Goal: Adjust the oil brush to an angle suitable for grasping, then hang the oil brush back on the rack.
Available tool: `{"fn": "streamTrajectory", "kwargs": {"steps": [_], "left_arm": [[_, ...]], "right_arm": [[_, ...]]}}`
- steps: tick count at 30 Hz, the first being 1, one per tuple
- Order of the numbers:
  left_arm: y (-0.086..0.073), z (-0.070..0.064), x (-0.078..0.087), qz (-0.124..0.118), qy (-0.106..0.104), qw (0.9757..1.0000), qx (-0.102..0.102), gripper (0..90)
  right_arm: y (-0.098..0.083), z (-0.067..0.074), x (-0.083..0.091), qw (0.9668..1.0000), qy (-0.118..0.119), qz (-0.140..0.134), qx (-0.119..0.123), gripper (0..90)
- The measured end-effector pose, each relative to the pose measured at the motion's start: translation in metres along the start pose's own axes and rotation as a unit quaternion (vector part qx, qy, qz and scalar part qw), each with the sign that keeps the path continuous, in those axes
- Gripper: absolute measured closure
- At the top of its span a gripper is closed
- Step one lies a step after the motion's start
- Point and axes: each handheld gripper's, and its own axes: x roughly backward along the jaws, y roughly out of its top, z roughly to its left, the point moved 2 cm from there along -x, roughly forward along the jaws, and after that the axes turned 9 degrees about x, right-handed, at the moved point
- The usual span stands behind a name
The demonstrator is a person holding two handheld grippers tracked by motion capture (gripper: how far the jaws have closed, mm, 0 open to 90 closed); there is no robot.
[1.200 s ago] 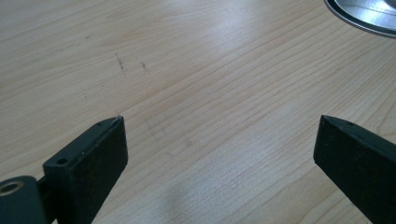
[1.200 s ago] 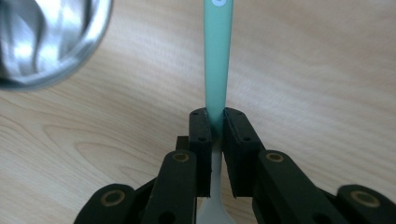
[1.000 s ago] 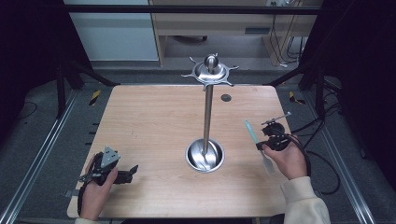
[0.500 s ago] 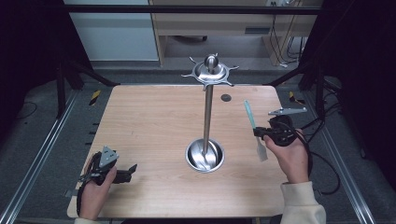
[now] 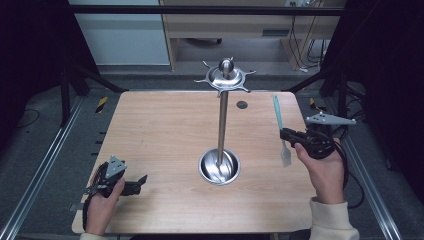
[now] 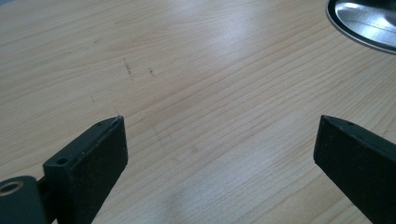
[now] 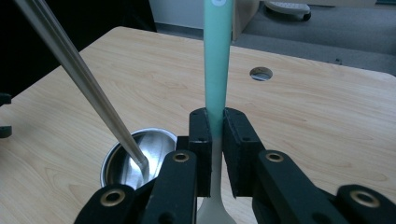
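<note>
A steel rack stands mid-table: a round dished base (image 5: 219, 167), a thin pole (image 5: 222, 125) and a top disc with hook arms (image 5: 225, 77). My right gripper (image 5: 286, 136) is at the table's right side, lifted off the wood, shut on a utensil with a teal handle (image 5: 276, 112) and a pale head (image 5: 285, 156) hanging below. In the right gripper view the handle (image 7: 217, 60) rises straight up between the closed pads. My left gripper (image 5: 140, 183) lies low at the front left, jaws wide apart (image 6: 219, 154) over bare wood.
The wooden table (image 5: 160, 135) has a small round hole (image 5: 242, 105) near its far edge, right of the pole. The rack's base edge (image 6: 364, 21) lies ahead of the left gripper. Metal rails run along both table sides; a desk and cables stand behind.
My right gripper has risen with the utensil and moved back and to the right, away from the rack base; the handle now points more upright. The left gripper has stayed put.
</note>
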Motion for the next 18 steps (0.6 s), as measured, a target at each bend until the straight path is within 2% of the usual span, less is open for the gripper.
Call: {"fn": "streamTrajectory", "kwargs": {"steps": [9, 11, 18], "left_arm": [[0.000, -0.002, -0.001, 0.002, 0.000, 1.0000, -0.007, 2.5], [0.000, -0.001, 0.000, 0.002, 0.002, 1.0000, -0.007, 2.5], [0.000, 0.000, 0.000, 0.001, 0.004, 1.0000, -0.005, 2.5]], "right_arm": [[0.000, 0.001, 0.010, 0.9997, -0.010, -0.021, 0.006, 82.2], [0.003, 0.003, 0.018, 0.9993, -0.005, -0.038, 0.003, 82.2], [0.009, 0.008, 0.029, 0.9980, 0.002, -0.062, 0.009, 82.2]]}}
